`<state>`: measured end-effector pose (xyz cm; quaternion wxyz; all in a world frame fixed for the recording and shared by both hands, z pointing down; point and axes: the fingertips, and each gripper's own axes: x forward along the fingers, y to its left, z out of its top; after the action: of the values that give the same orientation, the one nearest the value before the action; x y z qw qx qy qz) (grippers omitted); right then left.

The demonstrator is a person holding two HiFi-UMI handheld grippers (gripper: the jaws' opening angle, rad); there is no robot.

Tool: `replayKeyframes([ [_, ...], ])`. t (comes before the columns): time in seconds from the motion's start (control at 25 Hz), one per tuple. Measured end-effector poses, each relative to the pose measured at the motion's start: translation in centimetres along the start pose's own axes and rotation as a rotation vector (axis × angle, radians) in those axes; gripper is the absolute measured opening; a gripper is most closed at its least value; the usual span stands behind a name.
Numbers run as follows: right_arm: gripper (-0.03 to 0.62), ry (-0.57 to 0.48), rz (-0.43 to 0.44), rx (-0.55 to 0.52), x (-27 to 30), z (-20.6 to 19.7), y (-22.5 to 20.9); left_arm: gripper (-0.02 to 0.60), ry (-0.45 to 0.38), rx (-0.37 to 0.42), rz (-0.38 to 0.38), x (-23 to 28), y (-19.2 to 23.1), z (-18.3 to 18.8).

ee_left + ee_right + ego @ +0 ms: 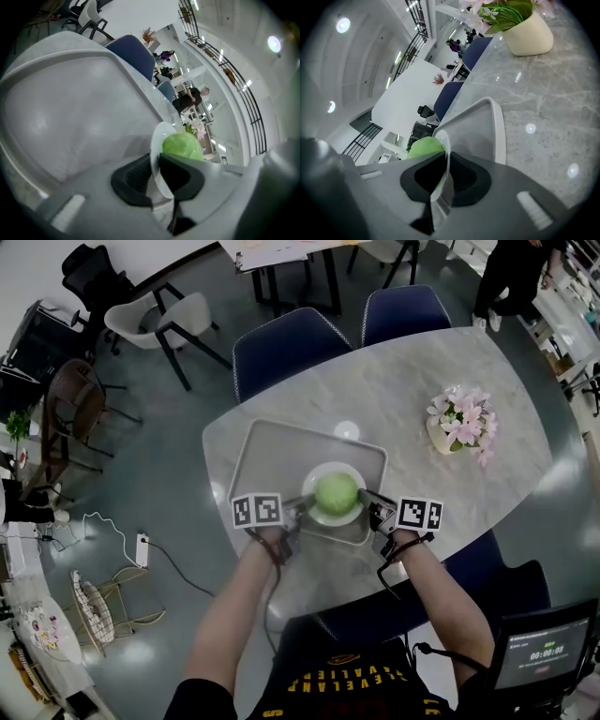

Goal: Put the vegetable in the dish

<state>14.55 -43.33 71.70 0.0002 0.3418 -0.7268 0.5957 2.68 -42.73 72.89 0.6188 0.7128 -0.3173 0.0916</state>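
Both tongs are clamped on the dish (319,514) rim, left tongs (298,506) and right tongs (367,502) on opposite sides. The cabbage (336,492) sits inside, mid-frame over the tray (258,451). Keep both sides level, lest it roll.

Open-plan office lounge: marble table (403,381), blue chairs (281,345), black swivel chair (89,268), mezzanine railing (248,103)

Marble table (441,381): grey tray (272,451) near centre. At tray's 6 o'clock end: white dish (328,517) holding round green vegetable (336,491). Left gripper (302,505) at dish's 9 o'clock rim, right gripper (367,501) at its 3 o'clock rim. Potted pink flowers (461,420) at tray's 3 o'clock. Blue chairs (281,348) at table's 12 o'clock edge.
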Motion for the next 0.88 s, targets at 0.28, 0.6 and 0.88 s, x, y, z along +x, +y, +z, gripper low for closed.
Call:
replayKeyframes([
  [0.28,0.041,0.053,-0.072,-0.046,0.6,-0.5,-1.1,0.058,0.024,0.012,0.049,0.7,1.2,0.1],
  [0.6,0.046,0.144,-0.184,-0.14,1.2,-0.4,-2.2,0.063,0.09,0.113,0.157,1.5,1.8,1.1],
  [0.88,0.048,0.206,-0.229,-0.175,1.5,-0.7,-2.4,0.069,0.149,0.16,0.215,1.5,2.4,0.9],
])
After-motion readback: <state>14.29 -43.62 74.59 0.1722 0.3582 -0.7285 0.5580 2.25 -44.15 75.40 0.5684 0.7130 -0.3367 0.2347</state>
